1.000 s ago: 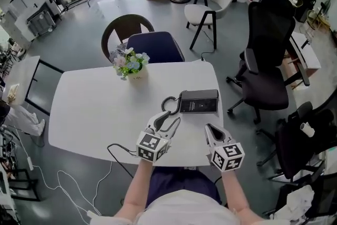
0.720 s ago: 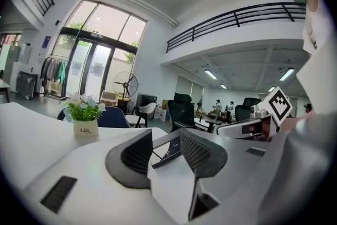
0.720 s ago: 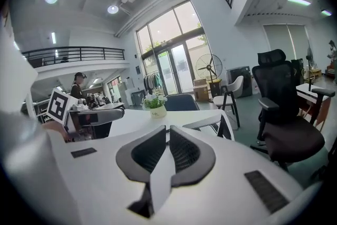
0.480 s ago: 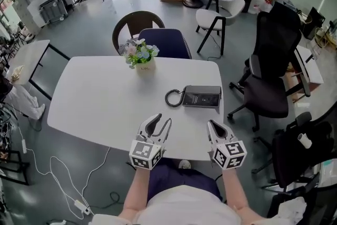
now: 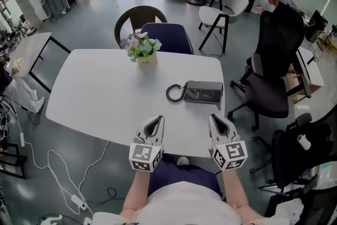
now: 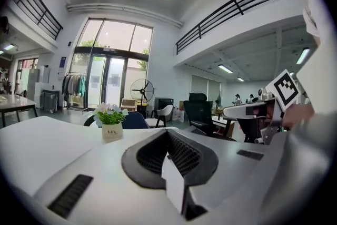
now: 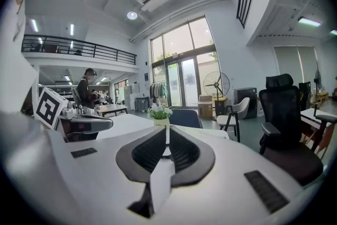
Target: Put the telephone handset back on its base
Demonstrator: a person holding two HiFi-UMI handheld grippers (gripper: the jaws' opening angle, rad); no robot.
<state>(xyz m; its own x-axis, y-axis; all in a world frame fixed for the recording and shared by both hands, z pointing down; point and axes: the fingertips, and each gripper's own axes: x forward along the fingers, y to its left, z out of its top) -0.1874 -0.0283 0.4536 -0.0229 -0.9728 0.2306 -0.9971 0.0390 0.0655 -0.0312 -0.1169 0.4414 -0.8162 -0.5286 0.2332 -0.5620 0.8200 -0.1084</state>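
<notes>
Nearest, the left claw [image 5: 157, 119] has just closed, its jaws meeting with nothing between them. The right claw [image 5: 212, 117] is likewise pressed together and empty. Both hover over the near edge of the table [image 5: 95, 97]. Farther on, towards the right side, the phone [image 5: 202, 93] lies well apart from both claws, its coiled cord [image 5: 173, 93] at its left. The dark handset cannot be told from the base at this size. In both gripper views the claws' own bodies hide the phone. Beyond stand the flowers [image 5: 142, 47], and a chair [image 5: 167, 38] is partly cut off by the table's far edge.
</notes>
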